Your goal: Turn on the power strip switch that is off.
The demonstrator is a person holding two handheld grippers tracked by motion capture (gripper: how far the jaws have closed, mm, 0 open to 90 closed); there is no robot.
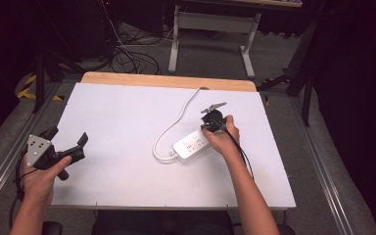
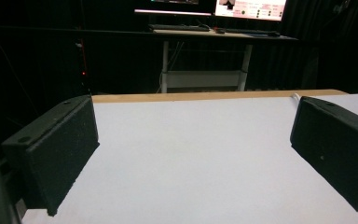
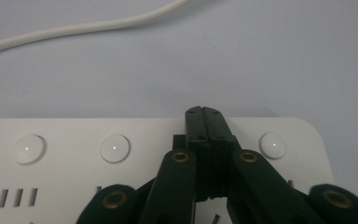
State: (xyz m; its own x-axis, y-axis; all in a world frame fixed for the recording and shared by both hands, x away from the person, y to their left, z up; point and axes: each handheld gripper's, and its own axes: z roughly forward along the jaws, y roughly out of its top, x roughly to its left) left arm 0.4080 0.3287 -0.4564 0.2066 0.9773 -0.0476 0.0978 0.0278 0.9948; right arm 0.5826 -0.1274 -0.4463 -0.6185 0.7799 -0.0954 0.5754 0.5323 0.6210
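Note:
A white power strip lies right of centre on the white table top, and its white cord curves off toward the far edge. My right gripper points down onto the strip's far right end. In the right gripper view its jaws are shut together, with the tips resting in the row of round buttons on the strip; what lies under the tips is hidden. My left gripper hovers at the table's left edge, open, with nothing between its jaws.
A strip of bare wood shows along the table's far edge. Beyond it stand a white desk frame and loose cables on the floor. Monitors glow on that desk.

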